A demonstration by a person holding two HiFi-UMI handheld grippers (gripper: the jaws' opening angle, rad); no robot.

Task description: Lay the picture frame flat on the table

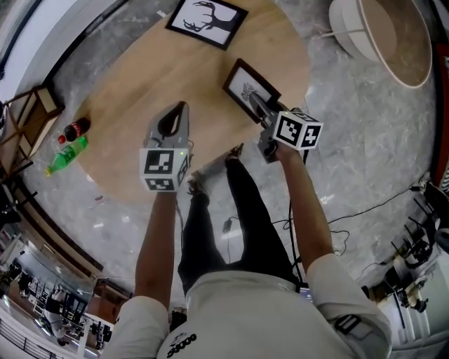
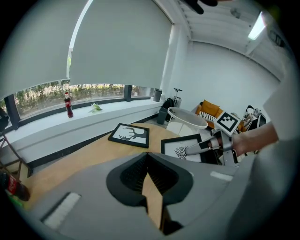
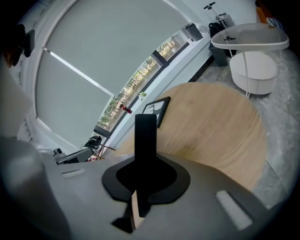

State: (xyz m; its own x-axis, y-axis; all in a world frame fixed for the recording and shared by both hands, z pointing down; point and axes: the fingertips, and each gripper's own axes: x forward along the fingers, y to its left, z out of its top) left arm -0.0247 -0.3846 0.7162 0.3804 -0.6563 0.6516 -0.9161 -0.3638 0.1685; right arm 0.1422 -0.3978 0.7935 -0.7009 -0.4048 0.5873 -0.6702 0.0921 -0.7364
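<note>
Black-rimmed picture frame (image 1: pixel 247 87) clamped at its near end in the right gripper (image 1: pixel 261 111), over the right side of the round wooden table (image 1: pixel 133 105), printed face upward, long axis along the jaws, pointing away and leftward, left gripper (image 1: pixel 175 112) closed and empty, deer print (image 1: pixel 207 21) flat at the far edge, grey marbled floor (image 1: pixel 365 133).

The black rectangular picture frame (image 1: pixel 242 83) borders a white print with a dark ornament; the round wooden table (image 1: pixel 133 91) is pale tan.
</note>
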